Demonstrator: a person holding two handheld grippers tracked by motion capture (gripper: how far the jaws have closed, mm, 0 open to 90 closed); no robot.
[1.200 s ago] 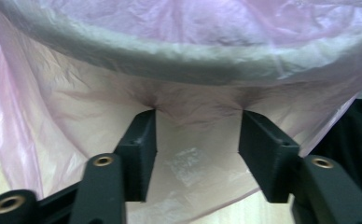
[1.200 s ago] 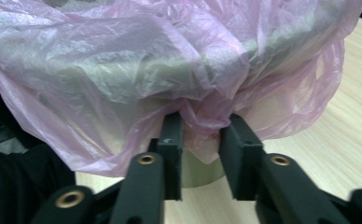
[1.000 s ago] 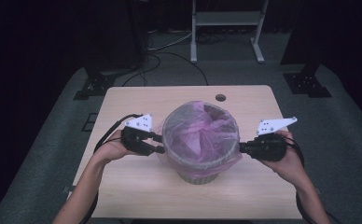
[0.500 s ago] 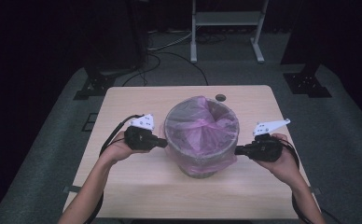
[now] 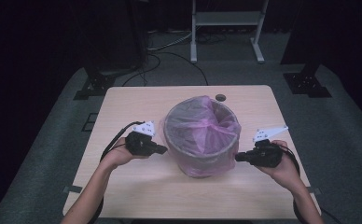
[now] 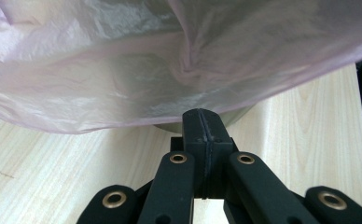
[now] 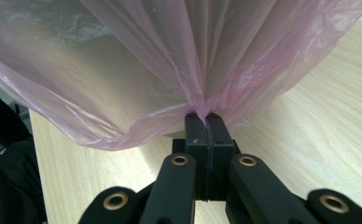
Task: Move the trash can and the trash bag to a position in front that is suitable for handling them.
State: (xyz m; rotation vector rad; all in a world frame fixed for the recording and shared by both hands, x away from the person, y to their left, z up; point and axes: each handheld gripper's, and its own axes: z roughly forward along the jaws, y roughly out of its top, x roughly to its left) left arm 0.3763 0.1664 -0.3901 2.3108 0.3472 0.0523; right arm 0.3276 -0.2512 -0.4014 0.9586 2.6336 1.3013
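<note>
Bag (image 7: 179,70) hem pinched in right claw (image 7: 206,122) — left claw (image 6: 201,116) pressed together, seemingly on it too.

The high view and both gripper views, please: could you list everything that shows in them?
Bin: one, grey, round, mid-table.
Bag: one, pink, see-through, lining the bin and folded down over its rim.
Table: one, pale wood.
Disc: one, small, dark, at the table's far edge.
Rack: one, white, on the floor behind.
Left gripper: black, shut, at the bag's hem.
Right gripper: black, shut on the bag's hem.
Forearms: two, from the bottom edge.
</note>
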